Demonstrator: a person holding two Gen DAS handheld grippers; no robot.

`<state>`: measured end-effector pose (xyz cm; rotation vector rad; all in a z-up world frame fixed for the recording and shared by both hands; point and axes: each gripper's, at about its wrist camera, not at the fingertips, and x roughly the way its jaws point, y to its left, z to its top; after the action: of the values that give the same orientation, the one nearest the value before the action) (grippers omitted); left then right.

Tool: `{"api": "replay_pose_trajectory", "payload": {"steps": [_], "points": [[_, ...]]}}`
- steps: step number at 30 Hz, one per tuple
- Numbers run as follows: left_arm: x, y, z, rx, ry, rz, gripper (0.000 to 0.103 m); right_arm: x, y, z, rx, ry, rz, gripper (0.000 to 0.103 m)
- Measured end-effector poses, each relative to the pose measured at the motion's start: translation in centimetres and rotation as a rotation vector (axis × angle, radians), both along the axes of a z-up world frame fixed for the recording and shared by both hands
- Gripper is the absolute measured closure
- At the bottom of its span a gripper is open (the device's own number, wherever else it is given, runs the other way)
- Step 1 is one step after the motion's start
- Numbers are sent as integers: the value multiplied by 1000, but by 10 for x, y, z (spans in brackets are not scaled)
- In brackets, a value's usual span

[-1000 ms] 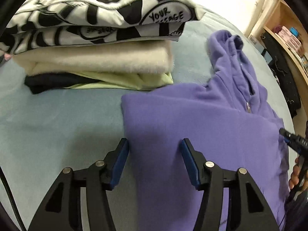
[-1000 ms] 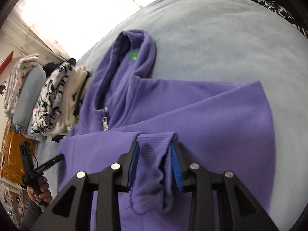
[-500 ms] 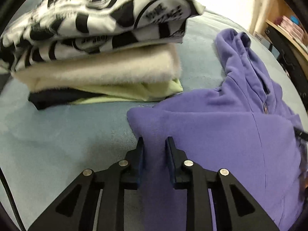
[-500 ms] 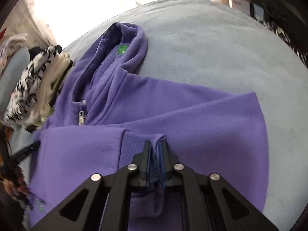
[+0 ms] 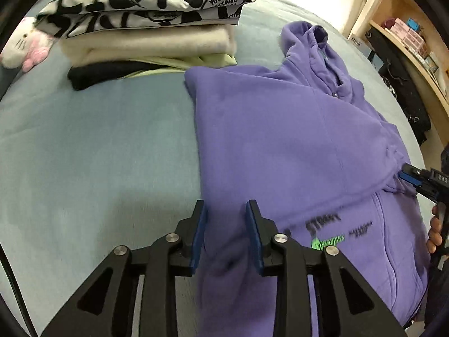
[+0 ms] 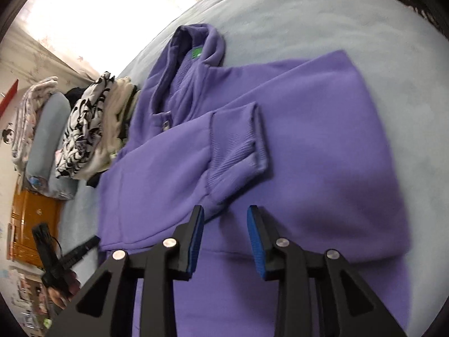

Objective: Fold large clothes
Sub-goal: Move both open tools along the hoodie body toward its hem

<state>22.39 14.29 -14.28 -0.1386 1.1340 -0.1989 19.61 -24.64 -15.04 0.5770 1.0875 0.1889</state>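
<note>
A purple hoodie (image 5: 280, 140) lies spread on a pale blue bed (image 5: 84, 154), both sleeves folded across its chest. The left tongs (image 5: 226, 233) hang over the hoodie's near left edge, jaws part-way apart after just opening; cloth shows in the gap, though the blue pads appear clear of it, and blur makes that hard to confirm. The right tongs (image 6: 224, 236) hover just short of a ribbed cuff (image 6: 238, 146), which lies flat beyond the fingertips; their jaws, too, have just opened to a narrow gap and grip nothing. Ahead and left of the left tongs stands a stack of folded clothes (image 5: 148, 28), a black-and-white print on top, with a plush toy (image 5: 25, 45) beside it. Shelves (image 5: 412, 36) rise far right of the left tongs.
</note>
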Motion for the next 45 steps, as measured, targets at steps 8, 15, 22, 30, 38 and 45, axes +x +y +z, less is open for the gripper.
{"api": "replay_pose_trajectory", "payload": {"steps": [8,15,22,30,38,45], "points": [[-27,1,2,9,-10,-36,58,19,12,-11,47,14,-60,71],[-24,11,-18,45,32,25,73,20,18,-12,-77,-15,-79,86],[-31,22,-20,20,41,43,64,19,34,-3,-248,10,-6,78],[-39,-2,44,91,-129,34,61,-11,59,46,-435,-110,-91,75],[29,-58,45,-27,-167,72,61,38,159,34,-268,-208,209,75],[93,-70,-3,7,-99,172,61,79,152,1,-273,-174,200,78]]}}
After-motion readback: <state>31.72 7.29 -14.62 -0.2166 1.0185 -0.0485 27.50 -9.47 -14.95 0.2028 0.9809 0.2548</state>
